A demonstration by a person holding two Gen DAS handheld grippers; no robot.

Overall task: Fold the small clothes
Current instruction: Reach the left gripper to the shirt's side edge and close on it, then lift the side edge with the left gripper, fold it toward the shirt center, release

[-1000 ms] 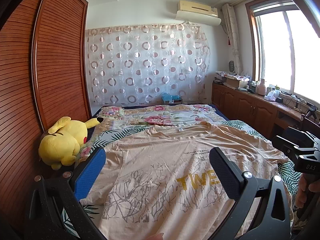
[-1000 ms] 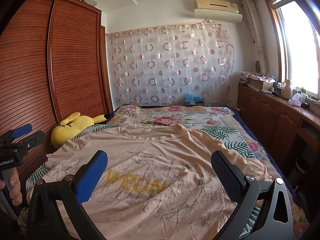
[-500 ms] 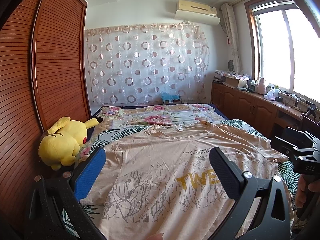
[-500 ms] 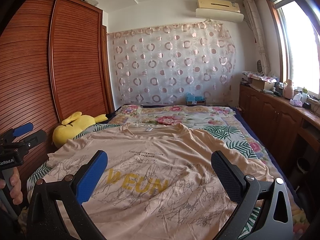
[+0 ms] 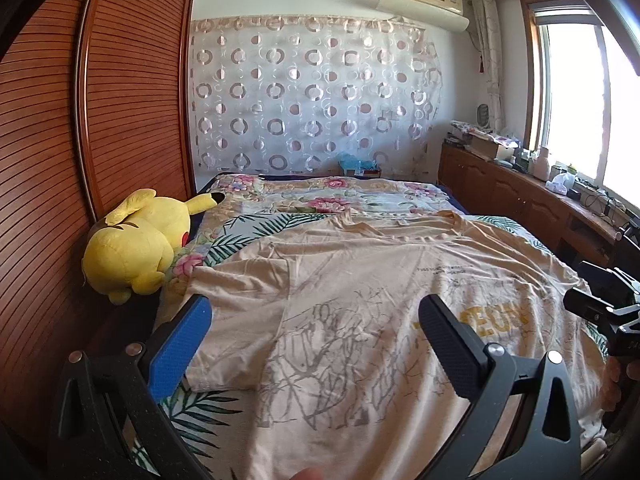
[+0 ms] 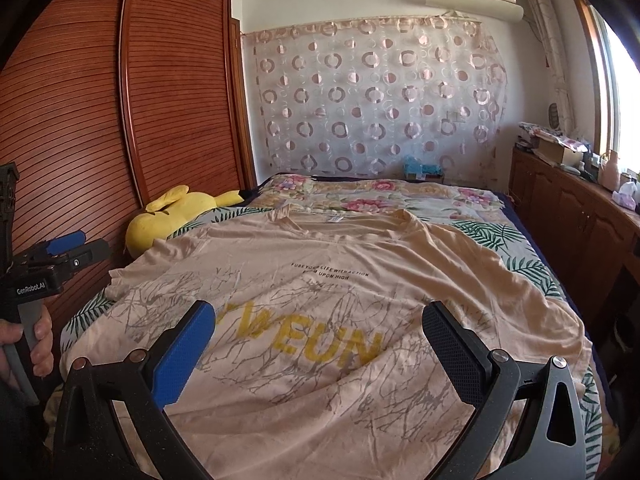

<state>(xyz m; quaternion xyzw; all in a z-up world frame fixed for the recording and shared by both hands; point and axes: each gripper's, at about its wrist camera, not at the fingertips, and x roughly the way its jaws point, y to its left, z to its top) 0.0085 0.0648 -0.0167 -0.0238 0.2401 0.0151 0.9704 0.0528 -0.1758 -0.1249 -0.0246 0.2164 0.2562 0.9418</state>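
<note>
Here, a beige shirt [image 6: 320, 280] lay spread flat, front up, on the bed [image 6: 520, 248], its collar toward the curtain [image 6: 376, 96] and its hem toward the cameras. It carried grey branch-like print, yellow letters across the chest and a small line of dark text above them. One sleeve reached out toward the plush [image 5: 136, 244], its cuff edge lying just beside the toy without clearly touching it; the opposite sleeve side was rumpled into soft folds near the bed's cabinet-side edge. The shirt covered most of the bed's width, with strips of leaf-patterned bedding showing past both side edges and a broad floral stretch beyond the collar. The left gripper [image 5: 312, 344] hung over the plush-side sleeve and lower shirt, fingers spread wide with nothing between them. The right gripper [image 6: 320, 344] hung over the yellow letters, its fingers likewise spread wide and holding nothing. The wardrobe [image 6: 120, 120] stood close behind the plush, and the cabinets [image 6: 580, 216] ran along the bed's other side with a narrow gap.
</note>
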